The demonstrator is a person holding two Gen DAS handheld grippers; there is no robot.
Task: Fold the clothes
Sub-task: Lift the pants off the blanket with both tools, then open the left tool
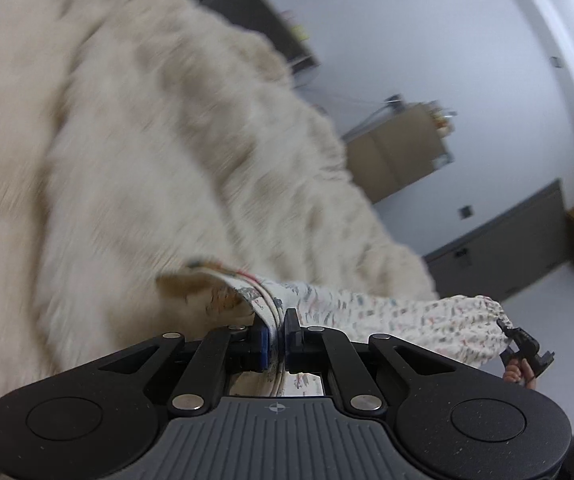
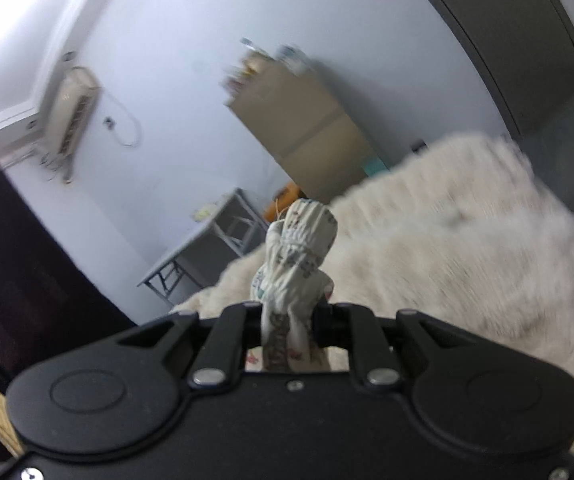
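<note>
Garment, a small printed cloth, hangs stretched above the shaggy rug, pinched by left tongs and right tongs. Risk: the thin bunched hem may slip free if pulled taut.

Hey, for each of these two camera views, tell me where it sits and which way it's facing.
Left wrist: sits on the left tongs, looking along them over the fluffy cream rug toward a wall; the tongs clamp the patterned garment, and the right tongs with a hand show far right.
Right wrist: sits on the right tongs, facing rug, wall and air conditioner; only its tongs show.
Shared: garment, rug.
</note>
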